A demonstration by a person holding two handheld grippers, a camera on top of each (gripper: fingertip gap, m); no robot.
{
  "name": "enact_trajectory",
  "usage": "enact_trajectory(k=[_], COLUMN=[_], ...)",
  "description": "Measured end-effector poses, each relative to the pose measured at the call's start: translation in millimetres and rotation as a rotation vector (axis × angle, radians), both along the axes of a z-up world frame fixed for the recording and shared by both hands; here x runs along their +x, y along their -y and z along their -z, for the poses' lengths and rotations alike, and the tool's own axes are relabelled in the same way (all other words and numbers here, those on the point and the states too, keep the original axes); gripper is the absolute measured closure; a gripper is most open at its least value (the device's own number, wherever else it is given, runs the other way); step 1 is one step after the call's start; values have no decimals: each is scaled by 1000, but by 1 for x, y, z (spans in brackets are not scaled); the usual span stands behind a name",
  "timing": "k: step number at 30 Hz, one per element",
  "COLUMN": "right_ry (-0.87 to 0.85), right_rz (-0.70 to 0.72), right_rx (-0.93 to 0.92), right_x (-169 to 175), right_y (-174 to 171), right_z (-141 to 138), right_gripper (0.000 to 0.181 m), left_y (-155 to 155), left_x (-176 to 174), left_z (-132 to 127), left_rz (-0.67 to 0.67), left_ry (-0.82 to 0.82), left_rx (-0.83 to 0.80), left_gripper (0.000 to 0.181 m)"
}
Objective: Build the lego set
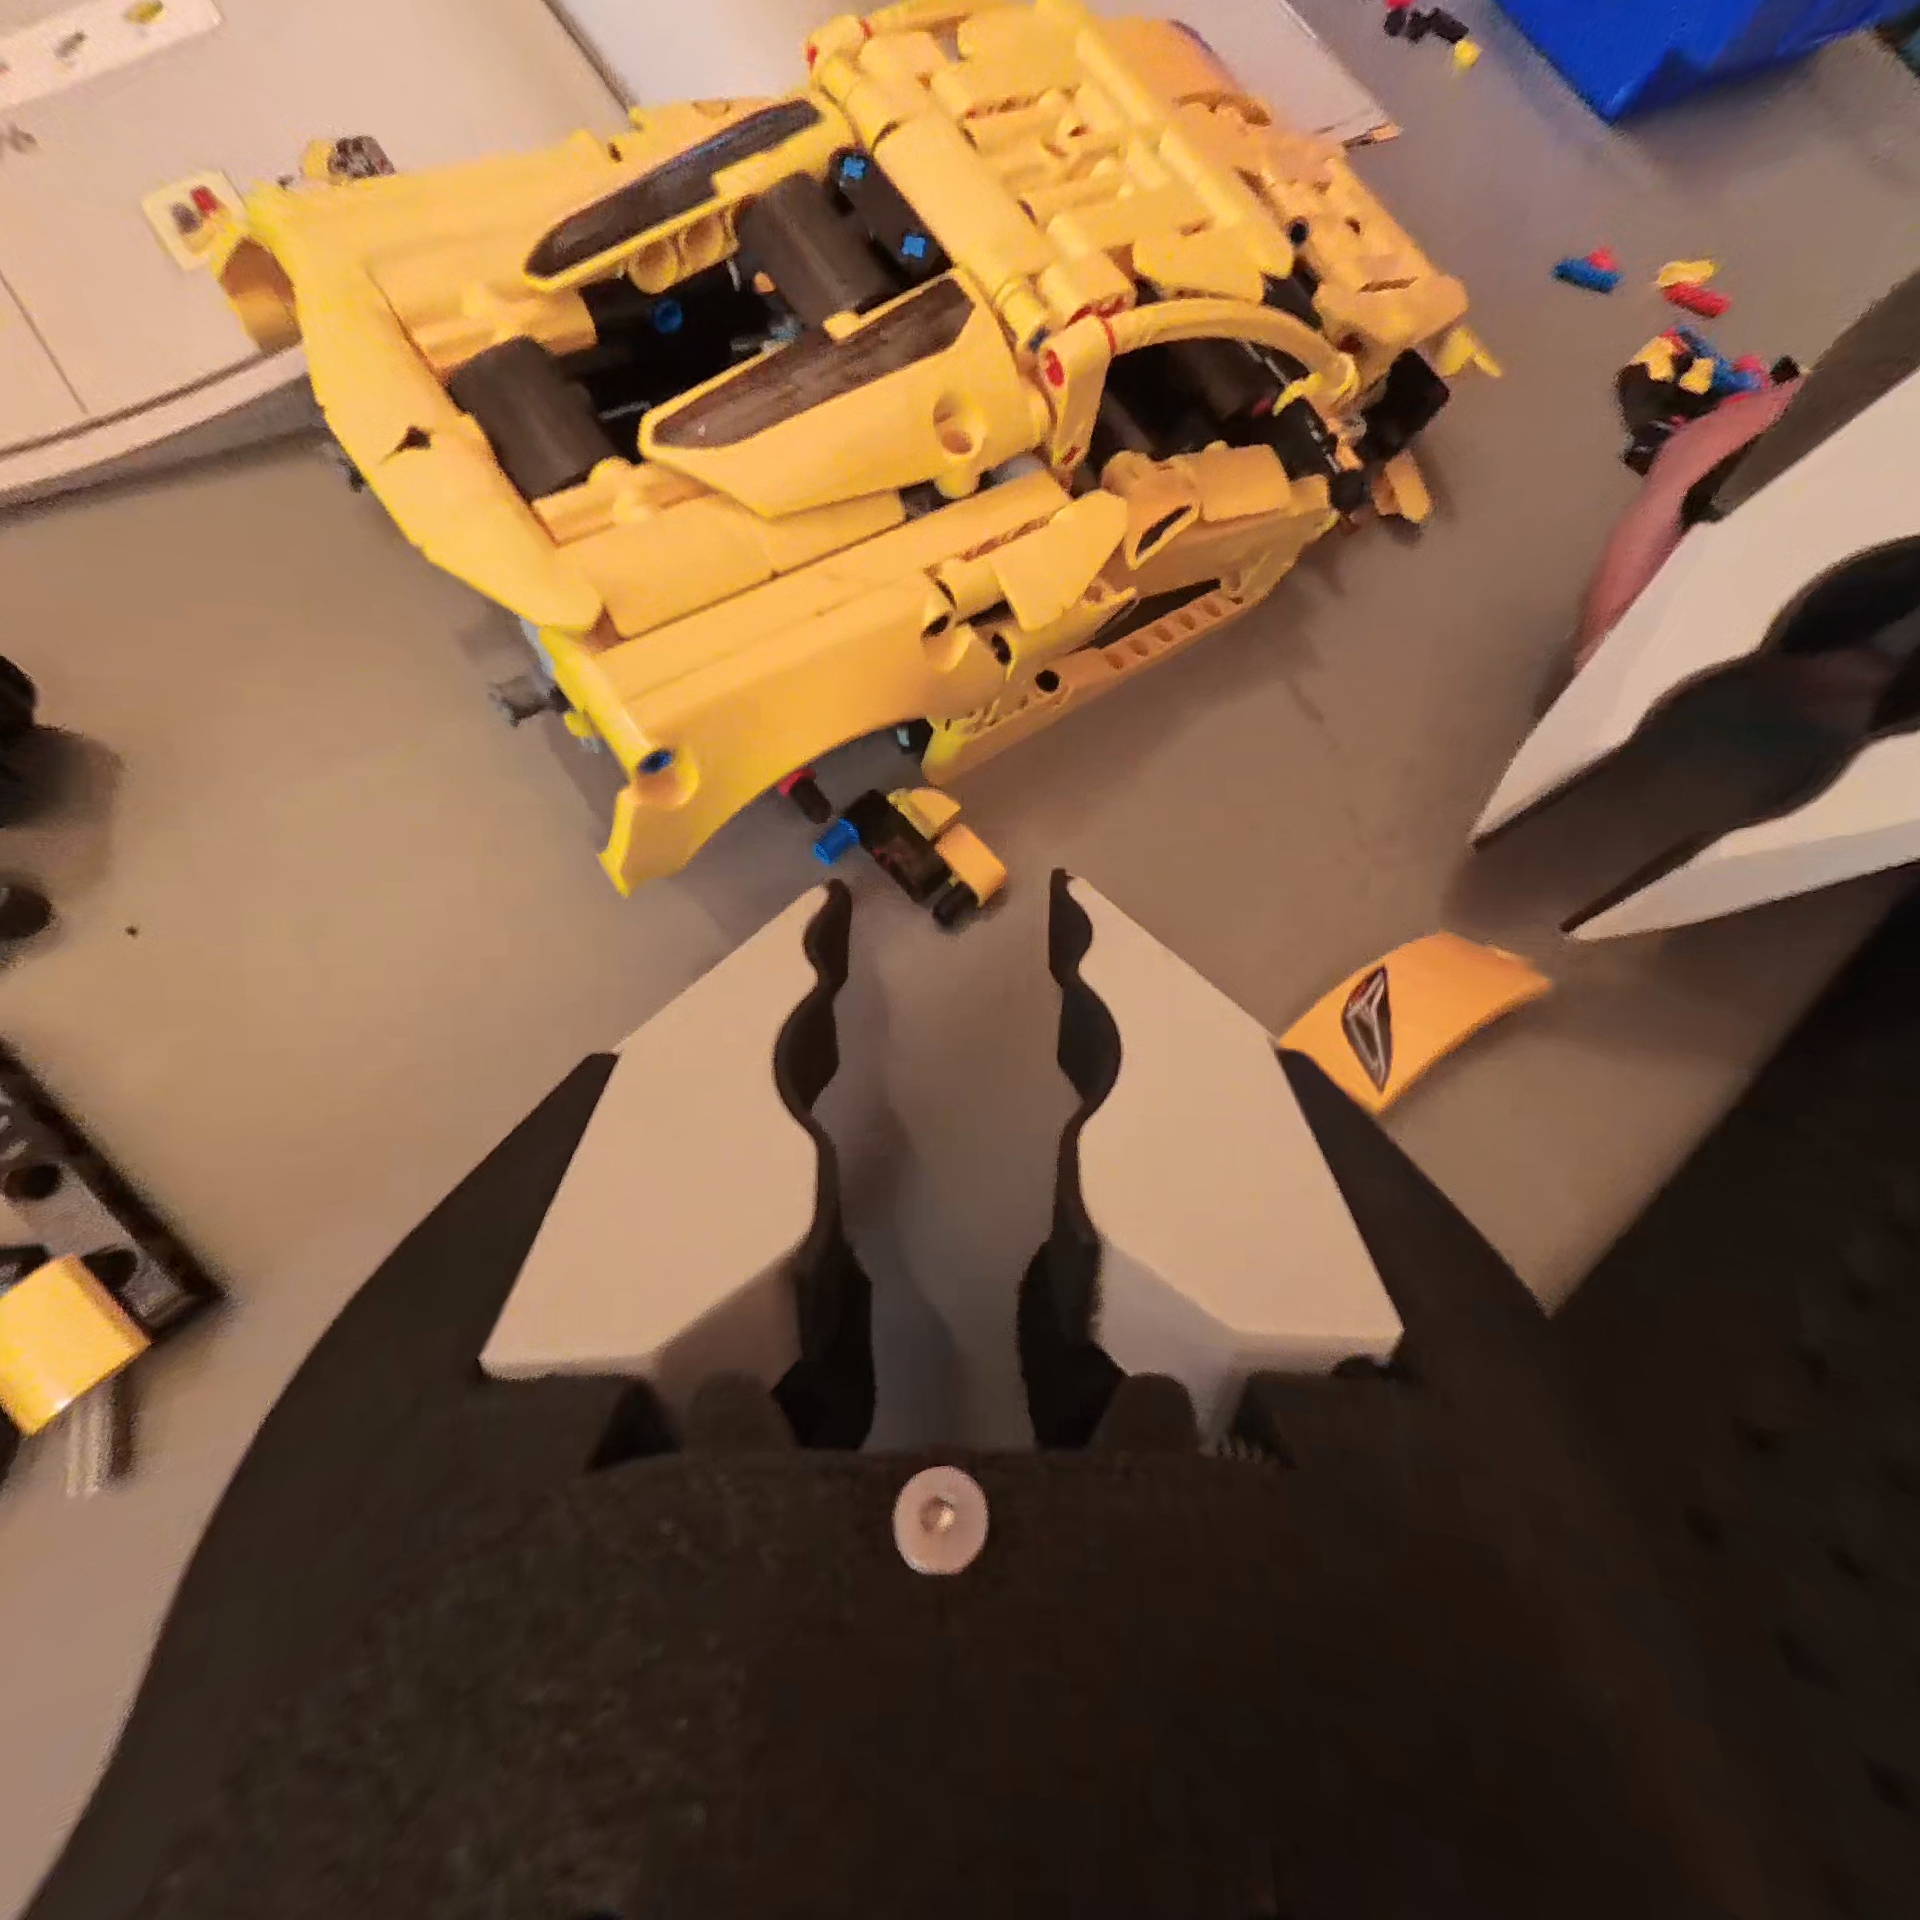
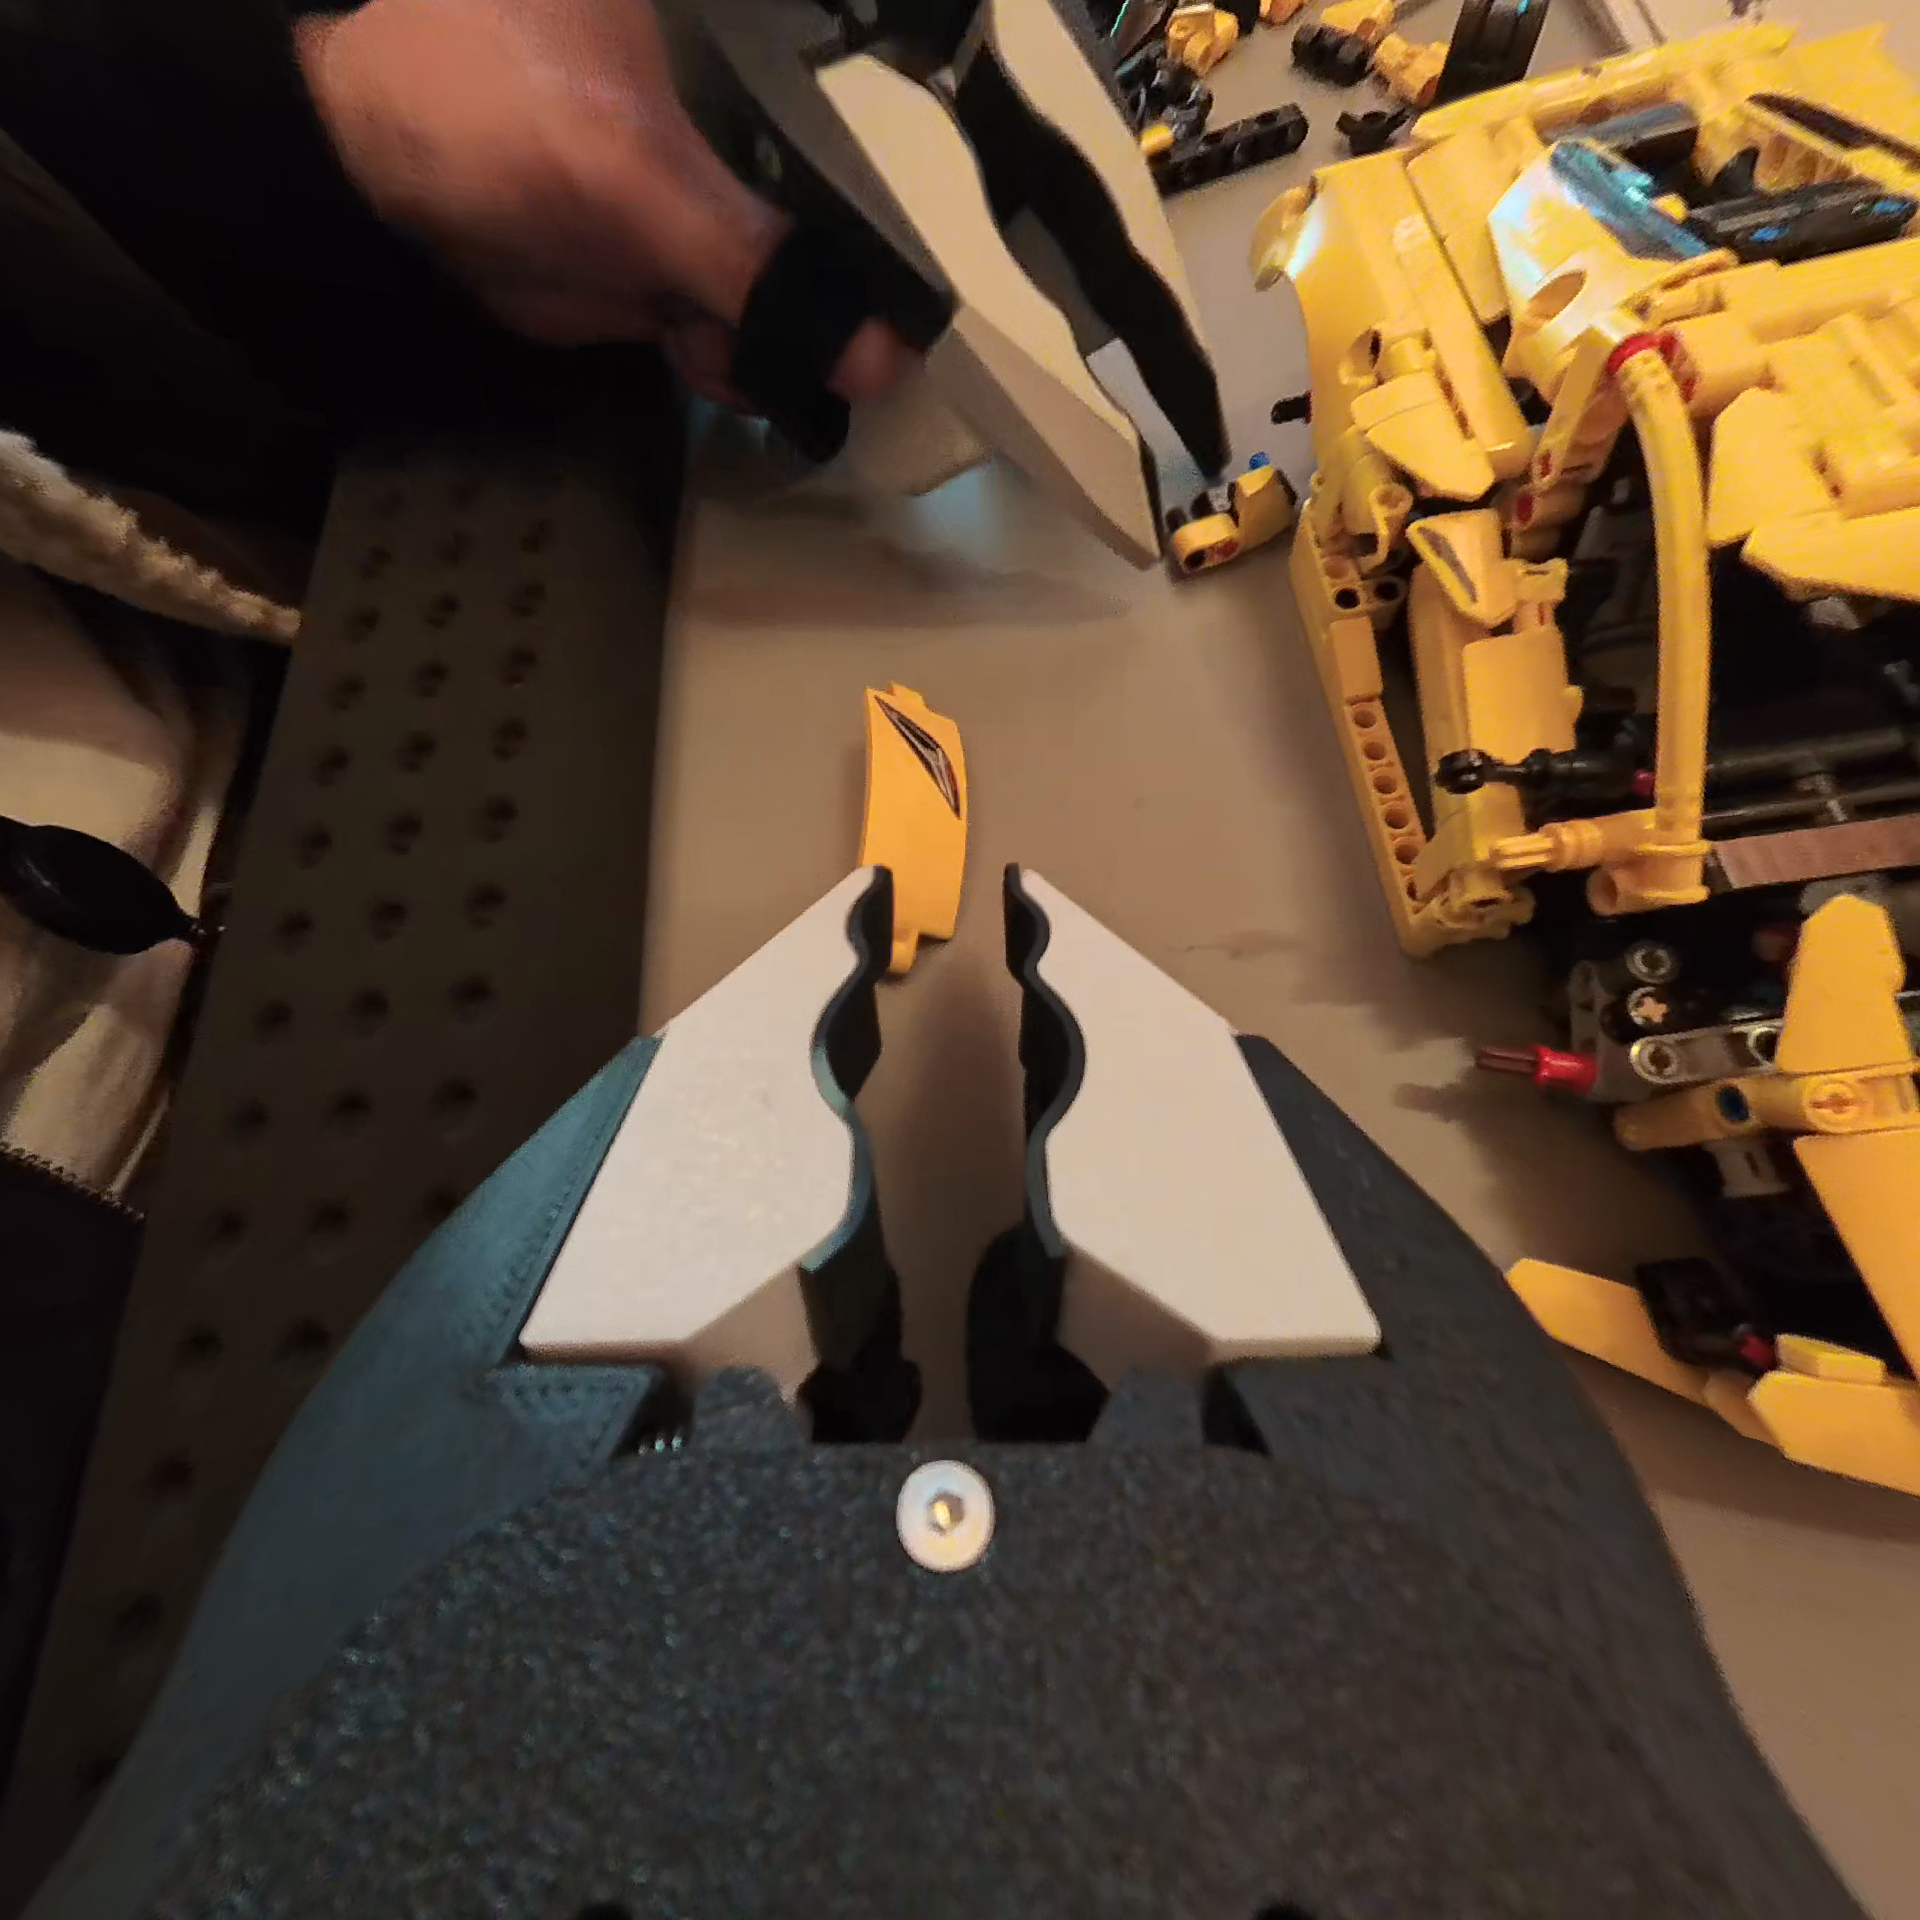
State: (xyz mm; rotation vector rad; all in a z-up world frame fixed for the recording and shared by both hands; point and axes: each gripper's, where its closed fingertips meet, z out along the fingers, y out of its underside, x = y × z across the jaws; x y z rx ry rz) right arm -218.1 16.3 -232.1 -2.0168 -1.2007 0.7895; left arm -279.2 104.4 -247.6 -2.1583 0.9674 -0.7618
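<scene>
A large yellow lego car [image 1: 831, 416] stands on the grey table, and it also shows in the right wrist view [image 2: 1610, 520]. A small yellow and black lego piece [image 1: 920, 852] lies by the car's near side. My left gripper [image 1: 945, 899] is open and empty, its tips just short of that piece. A curved yellow panel with a dark emblem [image 2: 914, 790] lies flat on the table. My right gripper [image 2: 945, 883] is open and empty, with the panel's near end beside its left fingertip. The panel also shows in the left wrist view [image 1: 1413, 1013].
A hand [image 2: 540, 177] holds the left gripper [image 2: 1184, 488]. A dark perforated board [image 2: 416, 935] runs along the table's left edge. Loose pieces [image 1: 1694, 364] lie right of the car near a blue box [image 1: 1683, 52]. A black beam [image 1: 62, 1195] lies left.
</scene>
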Motion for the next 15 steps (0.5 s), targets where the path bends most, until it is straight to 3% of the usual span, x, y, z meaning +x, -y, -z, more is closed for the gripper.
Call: enact_trajectory(k=[4, 6, 7, 8, 15], right_ry=[-21, -31, -34, -38, -112], right_rz=[8, 9, 10, 11, 97], right_rx=[10, 14, 21, 29, 126], right_x=[0, -1, -1, -2, 7], right_y=[-1, -2, -2, -3, -18], right_z=[-5, -8, -9, -11, -31], right_gripper=[163, 163, 164, 164, 166], left_y=[-7, -8, -7, -5, 14], left_x=[6, 8, 9, 10, 13], left_z=[1, 1, 3, 3, 1], left_rz=[-58, -60, -47, -31, 103], left_ry=[-19, -25, -38, -43, -4], left_rx=[17, 17, 23, 27, -6], left_gripper=[139, 147, 162, 164, 165])
